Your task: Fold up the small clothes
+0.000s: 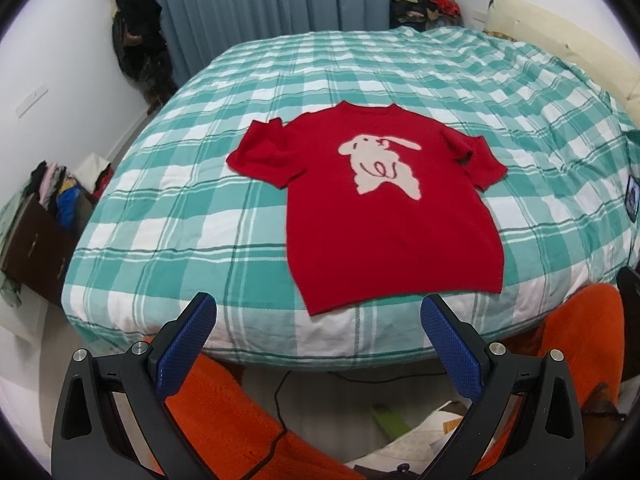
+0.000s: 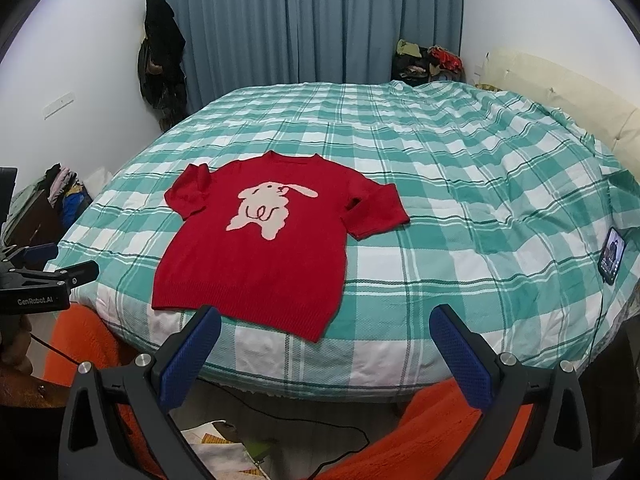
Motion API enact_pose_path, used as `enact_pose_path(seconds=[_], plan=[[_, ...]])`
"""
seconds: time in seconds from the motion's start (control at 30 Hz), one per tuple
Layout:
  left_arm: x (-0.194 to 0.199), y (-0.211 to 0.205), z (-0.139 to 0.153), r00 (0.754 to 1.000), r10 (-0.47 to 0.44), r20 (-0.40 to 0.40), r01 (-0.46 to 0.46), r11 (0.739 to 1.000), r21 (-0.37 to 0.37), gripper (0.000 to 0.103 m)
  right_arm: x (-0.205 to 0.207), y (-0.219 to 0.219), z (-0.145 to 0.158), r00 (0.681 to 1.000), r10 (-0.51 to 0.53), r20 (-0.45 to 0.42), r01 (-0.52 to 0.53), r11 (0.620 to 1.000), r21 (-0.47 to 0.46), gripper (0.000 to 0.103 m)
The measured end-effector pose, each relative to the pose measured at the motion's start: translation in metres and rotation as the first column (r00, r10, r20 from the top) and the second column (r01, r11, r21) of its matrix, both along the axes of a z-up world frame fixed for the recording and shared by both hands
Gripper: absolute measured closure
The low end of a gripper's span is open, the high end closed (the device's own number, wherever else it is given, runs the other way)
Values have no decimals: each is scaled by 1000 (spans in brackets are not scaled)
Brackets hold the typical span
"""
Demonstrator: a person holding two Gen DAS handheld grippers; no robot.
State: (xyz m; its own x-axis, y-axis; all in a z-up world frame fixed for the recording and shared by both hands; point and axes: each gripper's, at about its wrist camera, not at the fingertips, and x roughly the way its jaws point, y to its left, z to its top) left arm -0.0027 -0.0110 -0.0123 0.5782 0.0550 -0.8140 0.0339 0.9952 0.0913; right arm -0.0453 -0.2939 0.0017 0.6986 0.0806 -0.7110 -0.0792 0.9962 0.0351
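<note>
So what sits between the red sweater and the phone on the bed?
Nothing: in the right wrist view, only bare checked bedcover separates the sweater from the phone.

Both wrist views from the bed's [image 1: 248,240] foot, facing its far curtain [image 2: 320,20]; sharing the red sweater [image 1: 384,232]

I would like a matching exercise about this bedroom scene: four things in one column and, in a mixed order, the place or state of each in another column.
Things:
1. red sweater
2. phone
3. left gripper
4. curtain

Places or states:
A. hangs behind the bed
B. open, holds nothing
C. spread flat on the checked bedcover
D. lies near the right edge of the bed

Pairs: 1-C, 2-D, 3-B, 4-A
</note>
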Motion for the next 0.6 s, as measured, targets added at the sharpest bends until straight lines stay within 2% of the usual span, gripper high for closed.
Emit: enact_pose_path(seconds=[0.37,0.6], plan=[[2,5,-1,1000,11,-2,-11,1000,6,1,-1,10,8,999,19,33,-18,1000,-24,0],[1,2,0,1000,1,-5,-1,1000,12,1,1,11,6,1000,24,16,-24,1000,-19,0]])
